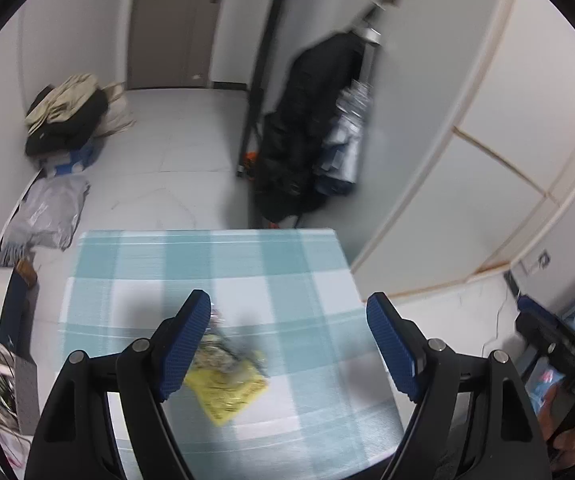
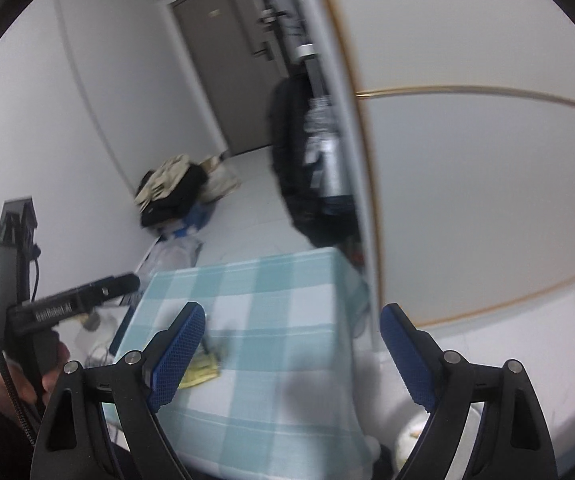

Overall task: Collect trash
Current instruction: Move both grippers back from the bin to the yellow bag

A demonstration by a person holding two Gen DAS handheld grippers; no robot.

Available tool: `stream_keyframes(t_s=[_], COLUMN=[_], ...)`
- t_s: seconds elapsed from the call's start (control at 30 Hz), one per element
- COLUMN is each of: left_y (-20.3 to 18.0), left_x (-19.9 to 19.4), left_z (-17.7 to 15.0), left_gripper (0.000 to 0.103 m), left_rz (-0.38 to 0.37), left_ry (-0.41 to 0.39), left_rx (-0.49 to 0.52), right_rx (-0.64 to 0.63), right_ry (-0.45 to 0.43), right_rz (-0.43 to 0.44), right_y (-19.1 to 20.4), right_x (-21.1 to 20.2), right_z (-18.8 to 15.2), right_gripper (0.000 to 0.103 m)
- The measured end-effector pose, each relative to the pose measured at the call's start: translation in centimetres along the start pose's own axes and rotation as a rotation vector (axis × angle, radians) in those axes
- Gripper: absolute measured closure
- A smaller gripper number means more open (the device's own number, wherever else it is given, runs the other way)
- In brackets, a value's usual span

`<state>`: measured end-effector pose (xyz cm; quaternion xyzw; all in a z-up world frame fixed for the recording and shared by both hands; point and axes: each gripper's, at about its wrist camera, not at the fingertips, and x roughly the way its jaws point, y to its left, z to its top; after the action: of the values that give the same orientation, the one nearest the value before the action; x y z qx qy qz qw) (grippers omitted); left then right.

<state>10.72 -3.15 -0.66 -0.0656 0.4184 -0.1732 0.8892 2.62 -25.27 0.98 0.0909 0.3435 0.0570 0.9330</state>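
Observation:
A crumpled yellow wrapper (image 1: 229, 390) with a silvery, blurred piece of trash (image 1: 217, 346) on its far side lies on the table with the blue-and-white check cloth (image 1: 247, 264). My left gripper (image 1: 289, 340) hangs above the table, open, with nothing between its blue pads (image 1: 185, 352); the wrapper shows beside its left finger. In the right wrist view the same yellow wrapper (image 2: 203, 370) lies on the check cloth (image 2: 271, 296), partly hidden behind the left finger. My right gripper (image 2: 293, 354) is open and empty above the table's right edge.
A pile of clothes and bags (image 1: 67, 114) and a grey plastic bag (image 1: 49, 212) lie on the floor by the left wall. A black coat on a stand (image 1: 307, 132) hangs beyond the table. White cabinet doors (image 1: 487, 160) stand right. A hand holds the other gripper (image 2: 47, 312).

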Motion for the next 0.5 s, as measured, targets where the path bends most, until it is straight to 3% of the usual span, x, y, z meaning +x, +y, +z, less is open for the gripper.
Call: stream_keyframes(t_s=[0.2,0.5], left_y=[4.5,9.8], left_x=[0.2,-0.7], left_z=[-0.9,-1.5], left_gripper=[0.025,0.025], left_rz=[0.100,0.123], left_ry=[-0.046,-0.102], left_rx=[-0.072,-0.187], right_rx=[-0.124,-0.219], right_ry=[0.028,0.150], right_rz=[0.055,0.130], right_y=[5.0,9.8], right_x=[3.3,10.3], right_z=[-0.1,-0.7], right_gripper=[0.013,0.014])
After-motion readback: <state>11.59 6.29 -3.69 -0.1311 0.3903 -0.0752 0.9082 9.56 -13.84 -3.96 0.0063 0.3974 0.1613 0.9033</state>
